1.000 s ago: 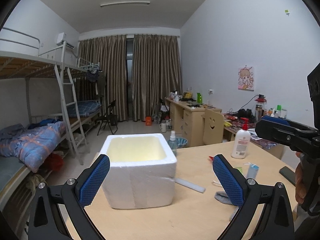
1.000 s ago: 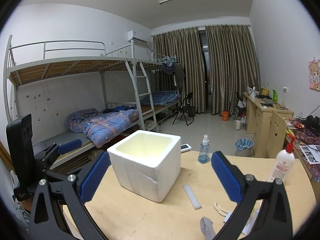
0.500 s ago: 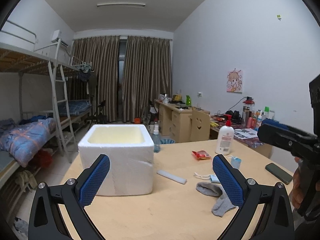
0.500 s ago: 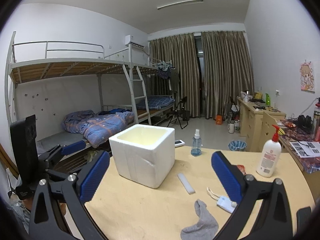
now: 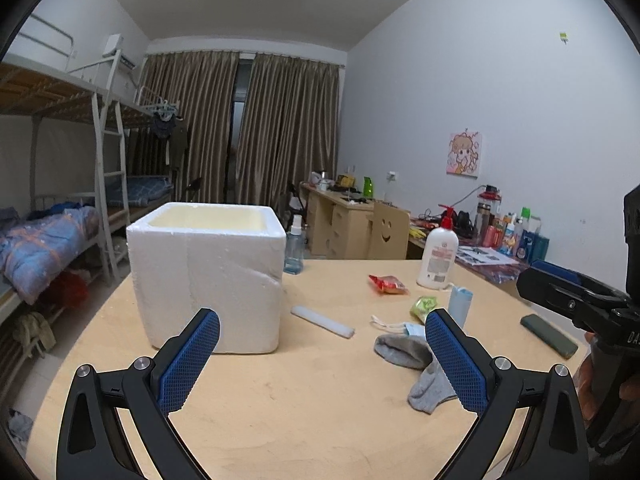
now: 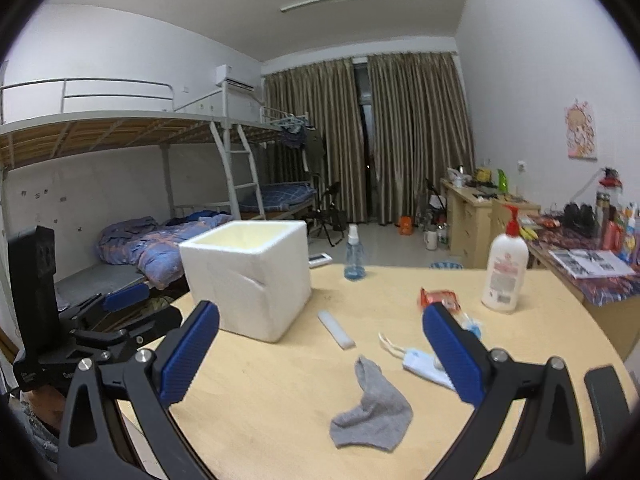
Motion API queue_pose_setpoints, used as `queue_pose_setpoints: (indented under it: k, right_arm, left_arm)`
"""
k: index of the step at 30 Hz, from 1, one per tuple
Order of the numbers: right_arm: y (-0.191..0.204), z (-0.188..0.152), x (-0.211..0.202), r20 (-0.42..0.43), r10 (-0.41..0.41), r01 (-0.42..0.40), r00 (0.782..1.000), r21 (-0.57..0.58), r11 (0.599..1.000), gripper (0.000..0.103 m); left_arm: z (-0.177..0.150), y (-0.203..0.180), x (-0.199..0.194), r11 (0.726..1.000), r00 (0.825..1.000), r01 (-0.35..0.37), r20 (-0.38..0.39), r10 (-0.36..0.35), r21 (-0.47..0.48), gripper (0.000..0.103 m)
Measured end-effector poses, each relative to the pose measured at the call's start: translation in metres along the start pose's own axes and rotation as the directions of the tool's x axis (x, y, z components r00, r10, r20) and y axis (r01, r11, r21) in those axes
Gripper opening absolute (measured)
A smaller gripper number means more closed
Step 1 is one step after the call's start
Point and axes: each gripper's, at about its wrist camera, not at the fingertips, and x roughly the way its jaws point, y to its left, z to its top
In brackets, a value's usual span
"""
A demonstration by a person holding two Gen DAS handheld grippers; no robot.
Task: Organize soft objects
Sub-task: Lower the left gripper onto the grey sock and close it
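Note:
A grey sock (image 5: pixel 416 364) (image 6: pixel 374 408) lies crumpled on the round wooden table (image 5: pixel 300 412) (image 6: pixel 272 412). Beside it is a white face mask (image 6: pixel 420 364) (image 5: pixel 402 327) with ear loops. A white foam box (image 5: pixel 208 272) (image 6: pixel 250 276) stands open-topped to the left. My left gripper (image 5: pixel 322 364) is open above the table, the sock partly behind its right finger. My right gripper (image 6: pixel 320 354) is open too, hovering with the sock between and below its fingers, empty.
On the table: a white flat stick (image 5: pixel 322 320) (image 6: pixel 336 329), red snack packet (image 5: pixel 386 284) (image 6: pixel 438 298), green packet (image 5: pixel 424 306), lotion pump bottle (image 5: pixel 438 256) (image 6: pixel 504 272), blue spray bottle (image 5: pixel 294 252) (image 6: pixel 354 260), dark phone (image 5: pixel 550 336) (image 6: pixel 606 392). Bunk beds stand left, desks right.
Both cameras have pulled back and tilted down: the foam box sits farther off and lower, and the sock, mask and packets have come fully into view. Both grippers stay open.

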Motion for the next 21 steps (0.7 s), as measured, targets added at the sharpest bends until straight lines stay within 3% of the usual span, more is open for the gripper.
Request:
queue_pose_setpoints:
  k: [11, 21]
  right_arm:
    - [-0.022, -0.027, -0.003, -0.040, -0.078, 0.080, 0.996, 0.039, 0.996, 0.103]
    - [-0.053, -0.036, -0.007, -0.076, -0.160, 0.165, 0.984, 0.071, 0.984, 0.103]
  left_arm:
    - [-0.027, -0.021, 0.014, 0.999, 0.999, 0.028, -0.027, -0.027, 0.019, 0.103]
    - [-0.041, -0.050, 0.047, 0.995, 0.990, 0.085, -0.115, -0.078, 0.053, 0.103]
